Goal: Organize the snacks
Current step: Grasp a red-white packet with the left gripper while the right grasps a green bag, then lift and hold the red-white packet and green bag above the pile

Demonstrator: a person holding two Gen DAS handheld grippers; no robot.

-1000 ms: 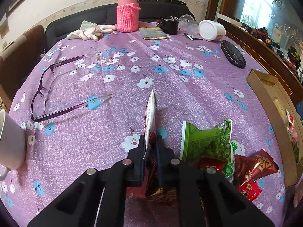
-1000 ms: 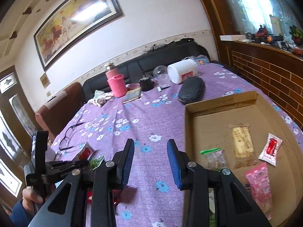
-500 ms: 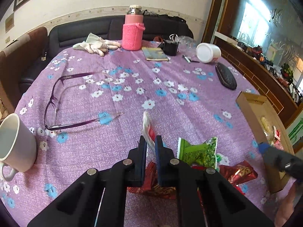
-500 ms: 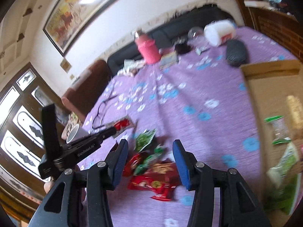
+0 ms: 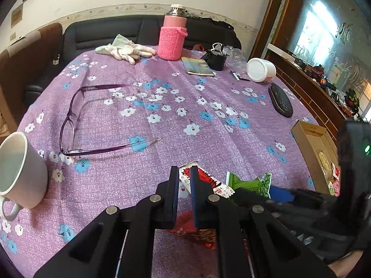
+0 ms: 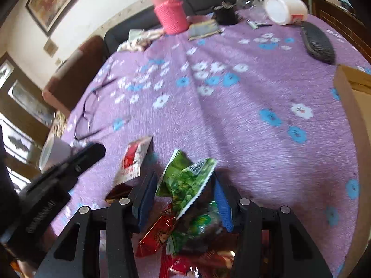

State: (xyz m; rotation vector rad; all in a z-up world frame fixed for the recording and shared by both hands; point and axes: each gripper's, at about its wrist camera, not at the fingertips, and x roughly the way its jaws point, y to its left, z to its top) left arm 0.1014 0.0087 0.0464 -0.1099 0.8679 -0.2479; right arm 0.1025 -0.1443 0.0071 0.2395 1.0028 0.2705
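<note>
Pinched between the pads of your left tool (image 5: 184, 180), the red-and-white snack packet (image 5: 204, 180) sticks out past the fingertips, its long axis running from near left to far right, free end toward the green packet (image 5: 249, 183). From the right wrist view the same packet (image 6: 133, 159) hangs clear of the bench, long axis tilted, top edge toward the far side. Your right tool (image 6: 183, 194) straddles the green packet (image 6: 185, 180), jaws closing, both pads just beside its crinkled edges; whether they already press on it you cannot tell through the blur. That packet stands on the heap with one corner pointing far and up. Below it lie red wrappers (image 6: 157, 234), half covered by the tool's fingers and cut off at the near edge. The cardboard box (image 5: 313, 143) sits at the right of the bench, partly hidden behind your right tool's body in the left view, and only its corner shows in the right view. Farther left on the purple cloth (image 5: 162, 97) lie the glasses (image 5: 76, 120) and the white mug (image 5: 20, 173).
</note>
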